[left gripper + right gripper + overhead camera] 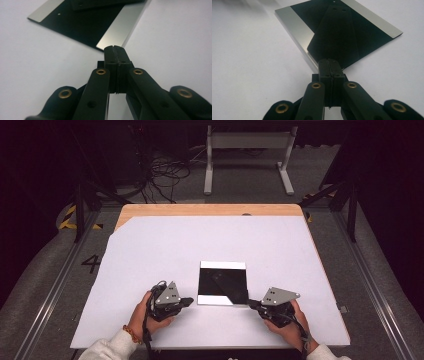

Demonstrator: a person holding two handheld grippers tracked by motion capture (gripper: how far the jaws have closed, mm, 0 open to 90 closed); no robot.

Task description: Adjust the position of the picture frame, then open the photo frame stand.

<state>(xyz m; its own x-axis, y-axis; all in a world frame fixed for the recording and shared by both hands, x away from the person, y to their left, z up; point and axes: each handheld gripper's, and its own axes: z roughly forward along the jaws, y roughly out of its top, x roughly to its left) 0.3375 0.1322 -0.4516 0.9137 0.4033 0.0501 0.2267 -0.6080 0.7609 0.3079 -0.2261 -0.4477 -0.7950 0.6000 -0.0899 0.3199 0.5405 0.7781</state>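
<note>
A person at a table covered with a white sheet point(150, 250) holds two grippers at the near corners of a square mirror plate point(222, 282), a flat, glossy dark panel with bright strips along two opposite edges, lying flat near the middle of the sheet. The left gripper point(189, 301) sits just beside the plate's near left corner, its jaws pressed together on nothing; in the left gripper view the closed tips point(115, 48) point at that corner without clearly touching it. The right gripper point(251, 304) mirrors it at the near right corner, jaws likewise closed and empty, with the tips point(329, 61) at the plate's edge and their reflection running up the glossy face. The step in hand appears to be a first approach to the plate. Done well, it likely means opening each pair of jaws before closing in, keeping them low and level with the thin edge, and working both sides evenly, since a plate lying this flat could slide across the smooth sheet if nudged from one corner alone
</note>
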